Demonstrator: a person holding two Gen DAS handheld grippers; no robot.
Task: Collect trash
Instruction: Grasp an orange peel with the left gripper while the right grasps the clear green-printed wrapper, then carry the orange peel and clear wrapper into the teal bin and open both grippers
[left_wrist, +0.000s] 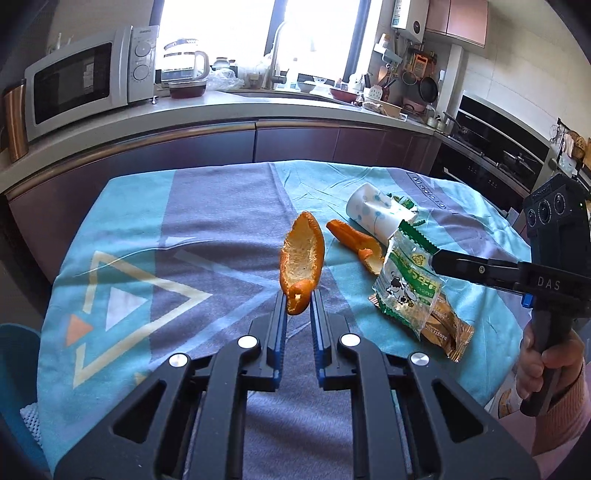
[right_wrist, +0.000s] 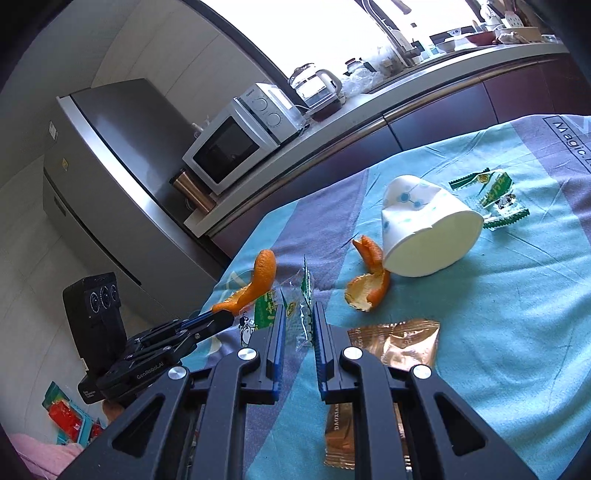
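The long strip of orange peel (left_wrist: 302, 264) stands nearly upright above the surface, pinched at its lower end between the blue pads of the left claw (left_wrist: 298, 308), whose jaws are drawn narrow around it. In the right wrist view the same peel (right_wrist: 255, 284) curls up from the tips of the left claw (right_wrist: 221, 316), clear of the cloth.

The clear green-printed snack wrapper (left_wrist: 410, 280) with a cartoon cow hangs from the right claw (left_wrist: 436, 263), gripped at its upper edge and lifted off the cloth. From the right claw's own camera the wrapper (right_wrist: 301, 310) is squeezed between the narrow blue pads of the right claw (right_wrist: 299, 314).

Below the hanging wrapper a brown foil wrapper (left_wrist: 445, 330) lies flat; in the right wrist view a second, crumpled brown foil wrapper (right_wrist: 399, 341) lies just beside it on the cloth. A second piece of orange peel (left_wrist: 354, 245) rests on the cloth, touching the rim of a crushed white paper cup (left_wrist: 373, 216) with a blue dot pattern, which lies on its side. Beyond the cup another green-and-clear wrapper (right_wrist: 491, 197) lies flat.

All of this sits on a surface (left_wrist: 184, 229) covered by a teal and grey cloth with triangle prints. A person's hand (left_wrist: 543, 365), with a pink sleeve, grips the handle of the right claw at the frame's edge. Behind, a kitchen worktop carries a white microwave (left_wrist: 88, 77) and a glass kettle (left_wrist: 184, 62); a steel fridge (right_wrist: 107, 173) stands to one side.
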